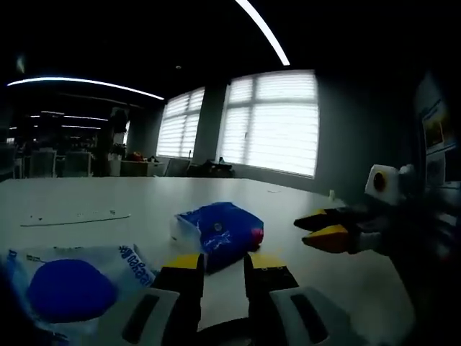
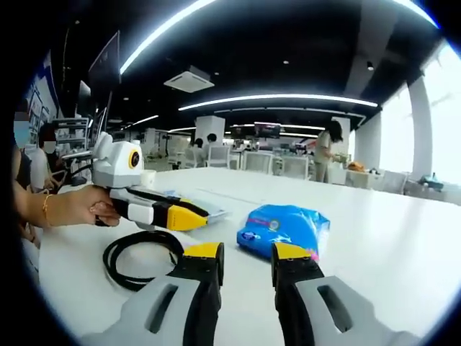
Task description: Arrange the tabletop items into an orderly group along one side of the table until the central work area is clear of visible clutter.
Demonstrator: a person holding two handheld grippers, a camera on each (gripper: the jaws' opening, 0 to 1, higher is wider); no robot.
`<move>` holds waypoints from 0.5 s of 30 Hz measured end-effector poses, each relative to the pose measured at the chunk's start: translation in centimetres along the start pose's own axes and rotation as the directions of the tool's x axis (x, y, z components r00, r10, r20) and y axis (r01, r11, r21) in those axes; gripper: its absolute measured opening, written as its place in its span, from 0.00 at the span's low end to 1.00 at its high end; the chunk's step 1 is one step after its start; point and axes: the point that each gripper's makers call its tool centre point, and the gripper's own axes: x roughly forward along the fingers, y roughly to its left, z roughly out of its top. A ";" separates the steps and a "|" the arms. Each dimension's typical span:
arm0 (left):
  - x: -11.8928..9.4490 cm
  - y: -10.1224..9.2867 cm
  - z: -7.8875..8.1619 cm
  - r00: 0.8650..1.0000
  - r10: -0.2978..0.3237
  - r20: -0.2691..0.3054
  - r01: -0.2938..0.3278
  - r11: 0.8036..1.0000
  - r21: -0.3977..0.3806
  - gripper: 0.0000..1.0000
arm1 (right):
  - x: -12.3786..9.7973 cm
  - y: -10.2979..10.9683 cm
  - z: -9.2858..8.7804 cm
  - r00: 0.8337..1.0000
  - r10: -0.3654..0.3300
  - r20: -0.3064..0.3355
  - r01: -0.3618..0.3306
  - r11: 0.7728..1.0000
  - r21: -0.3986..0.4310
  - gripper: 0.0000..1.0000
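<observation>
A blue soft pack (image 1: pixel 220 232) lies on the white table (image 1: pixel 108 198), just beyond my left gripper (image 1: pixel 225 261). That gripper is open, with bare table between its yellow-tipped jaws. A clear packet with a blue round print (image 1: pixel 68 288) lies at the lower left. My right gripper (image 1: pixel 324 229) comes in from the right, apart from the pack. In the right gripper view the blue pack (image 2: pixel 284 227) sits ahead of my open right gripper (image 2: pixel 248 252). A hand (image 2: pixel 75 205) holds the left gripper (image 2: pixel 180 215) above a flat packet (image 2: pixel 215 213).
A black cable loop (image 2: pixel 137 256) lies on the table (image 2: pixel 389 238) to the left of the right jaws. Office desks, chairs (image 2: pixel 295 166) and a standing person (image 2: pixel 328 148) are far behind. Bright blinds cover the windows (image 1: pixel 274 122) past the table's far edge.
</observation>
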 end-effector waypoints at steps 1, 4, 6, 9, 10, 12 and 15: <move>0.3 0.1 -0.1 1.000 0.001 -0.008 -0.001 1.000 0.005 0.21 | 0.2 -0.4 0.0 1.000 -0.006 -0.002 0.006 1.000 0.003 0.25; 1.0 0.1 -0.2 1.000 0.000 -0.016 0.000 1.000 0.012 0.21 | 0.9 -1.7 -0.1 1.000 -0.030 -0.010 0.030 1.000 0.008 0.25; 1.5 0.3 0.1 1.000 0.004 -0.004 -0.004 1.000 0.002 0.21 | 1.3 -2.4 -0.1 0.999 -0.036 -0.009 0.037 0.999 0.017 0.25; 2.0 0.4 0.1 1.000 0.004 -0.018 -0.004 1.000 0.024 0.21 | 1.7 -3.5 -0.4 0.998 -0.052 -0.020 0.052 0.998 0.021 0.26; 2.1 0.5 0.1 1.000 0.005 -0.020 -0.005 1.000 0.029 0.21 | 1.8 -3.8 -0.5 0.998 -0.058 -0.024 0.059 0.998 0.018 0.26; 2.4 0.7 0.2 1.000 0.009 -0.022 -0.009 0.999 0.036 0.21 | 2.2 -4.6 -0.7 0.997 -0.071 -0.027 0.072 0.997 0.018 0.26; 2.7 0.7 0.0 1.000 -0.003 -0.026 0.004 1.000 0.015 0.21 | 2.7 -5.4 -1.1 0.996 -0.080 -0.035 0.081 0.996 0.035 0.26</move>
